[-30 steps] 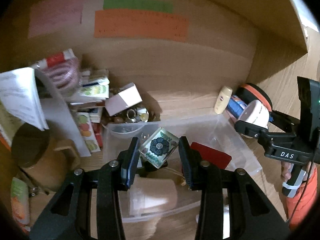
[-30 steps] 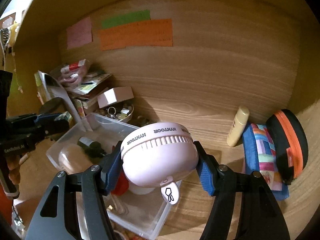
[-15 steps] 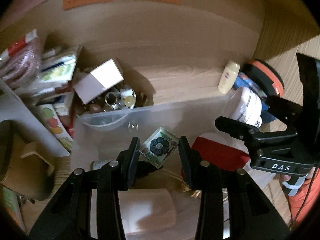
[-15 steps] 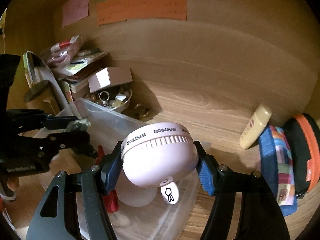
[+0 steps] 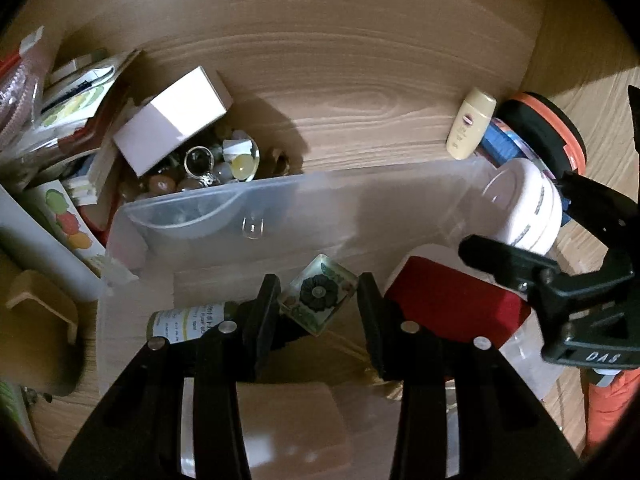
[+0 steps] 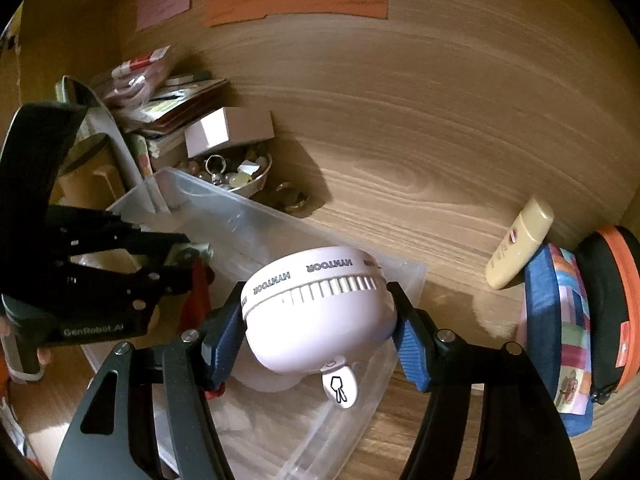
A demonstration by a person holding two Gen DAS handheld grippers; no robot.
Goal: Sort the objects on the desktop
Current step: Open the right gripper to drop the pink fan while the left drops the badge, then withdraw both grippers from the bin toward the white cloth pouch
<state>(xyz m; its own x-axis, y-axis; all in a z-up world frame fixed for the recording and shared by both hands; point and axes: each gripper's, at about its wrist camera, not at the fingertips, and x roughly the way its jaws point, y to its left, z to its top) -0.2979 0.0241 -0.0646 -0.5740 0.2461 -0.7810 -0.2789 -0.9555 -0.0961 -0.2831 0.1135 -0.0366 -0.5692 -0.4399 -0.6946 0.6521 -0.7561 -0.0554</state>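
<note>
Left tongs point(image 5: 318, 300): clamped on a small clear block with a dark flower set inside point(image 5: 318, 299) — block is tilted on one corner, pinched between the two black pads, and hangs over the open bin.
Right tongs point(image 6: 320, 332): closed around a round white device lettered HYNTOOR point(image 6: 320, 312); blue pads press both of its sides. It sits above the bin's near right corner.
Bin: clear plastic bin point(image 5: 280, 216) on the wooden tabletop point(image 5: 360, 100). Inside — a red flat box point(image 5: 452, 304), a small labelled bottle lying on its side point(image 5: 188, 320), and a pale block point(image 5: 288, 420) near the front.
Behind bin: small bowl of beads and trinkets point(image 5: 216, 168), with a white carton point(image 5: 172, 120) tipped over it.
Left edge: stacked packets and booklets point(image 5: 76, 92).
Right side: cream tube point(image 5: 470, 122) leaning at the back panel; beside it a black case with orange zip point(image 6: 608, 312) and a blue patterned pouch point(image 6: 560, 336).
</note>
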